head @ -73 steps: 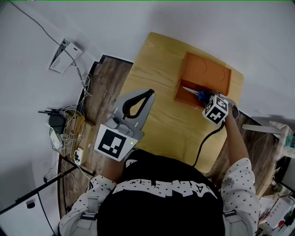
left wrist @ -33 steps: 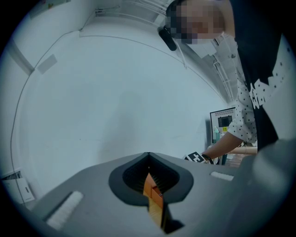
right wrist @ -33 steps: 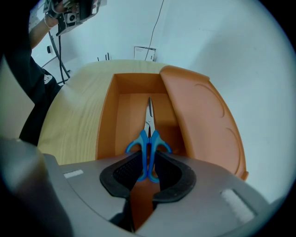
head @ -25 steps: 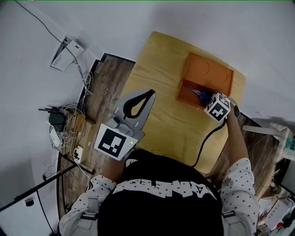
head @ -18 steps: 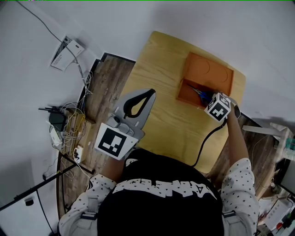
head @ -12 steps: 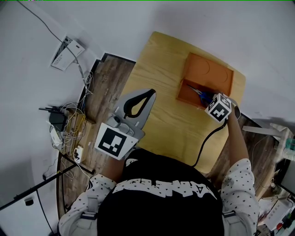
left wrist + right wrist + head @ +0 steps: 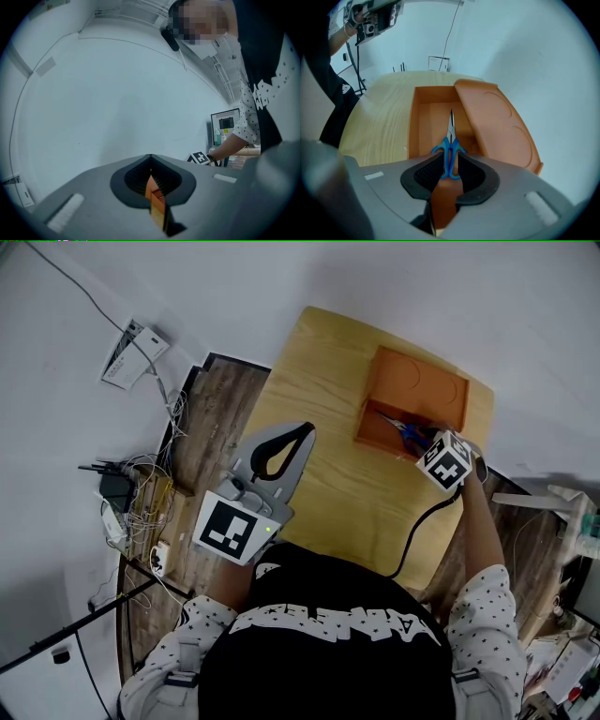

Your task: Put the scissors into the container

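The blue-handled scissors (image 7: 450, 140) lie in the orange container (image 7: 421, 126), blades pointing away from me along its floor. In the head view the scissors (image 7: 401, 431) sit at the near right end of the container (image 7: 412, 390). My right gripper (image 7: 450, 165) points steeply down over them. Its jaws have just been opening and then easing back a little, and they are open, with the blue handles between the pads. My left gripper (image 7: 305, 430) is held still over the table's left edge, shut on nothing; in its own view the left gripper (image 7: 151, 180) faces a white wall.
The container's orange lid (image 7: 497, 122) stands hinged open on its far side. The round wooden table (image 7: 328, 381) bears only the container. Cables and a router (image 7: 131, 493) lie on the floor at the left. A black cable (image 7: 417, 531) hangs from the right gripper.
The scissors' tip, earlier poking over the container's left wall, now lies inside the box. The right gripper has barely shifted; the left has stayed put.
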`<control>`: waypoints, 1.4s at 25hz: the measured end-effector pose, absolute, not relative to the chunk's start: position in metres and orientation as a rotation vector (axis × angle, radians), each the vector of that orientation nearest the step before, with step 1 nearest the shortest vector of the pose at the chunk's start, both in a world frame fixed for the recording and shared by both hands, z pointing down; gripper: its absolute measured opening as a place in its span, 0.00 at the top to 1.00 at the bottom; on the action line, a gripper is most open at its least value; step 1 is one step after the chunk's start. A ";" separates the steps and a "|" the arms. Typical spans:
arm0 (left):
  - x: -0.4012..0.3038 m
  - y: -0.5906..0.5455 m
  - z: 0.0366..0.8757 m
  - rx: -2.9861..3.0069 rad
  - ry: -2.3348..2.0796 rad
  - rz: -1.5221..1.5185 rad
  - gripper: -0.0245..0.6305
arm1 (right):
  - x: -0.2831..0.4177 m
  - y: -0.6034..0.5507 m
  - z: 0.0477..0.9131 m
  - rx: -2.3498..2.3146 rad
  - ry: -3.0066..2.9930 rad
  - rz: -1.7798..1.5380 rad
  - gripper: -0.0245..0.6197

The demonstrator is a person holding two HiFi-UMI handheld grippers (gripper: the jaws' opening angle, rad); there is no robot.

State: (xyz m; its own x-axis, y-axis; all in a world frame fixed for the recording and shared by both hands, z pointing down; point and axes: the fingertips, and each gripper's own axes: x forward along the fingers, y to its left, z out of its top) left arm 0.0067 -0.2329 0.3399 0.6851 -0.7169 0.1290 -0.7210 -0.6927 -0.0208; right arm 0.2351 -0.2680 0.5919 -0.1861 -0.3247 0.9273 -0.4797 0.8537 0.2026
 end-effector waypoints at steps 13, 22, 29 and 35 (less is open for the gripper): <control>0.005 -0.221 0.329 2.883 -1.236 0.178 0.96 | 0.232 -0.270 0.552 0.878 -1.876 0.076 0.94; 0.014 -0.206 0.325 2.910 -1.229 0.187 0.96 | 0.235 -0.257 0.512 1.079 -1.930 0.045 0.94; 0.024 -0.195 0.317 2.947 -1.210 0.143 0.96 | 0.239 -0.240 0.470 1.236 -1.995 -0.022 0.94; 0.036 -0.188 0.309 3.004 -1.181 0.099 0.96 | 0.245 -0.227 0.438 1.364 -2.036 -0.054 0.94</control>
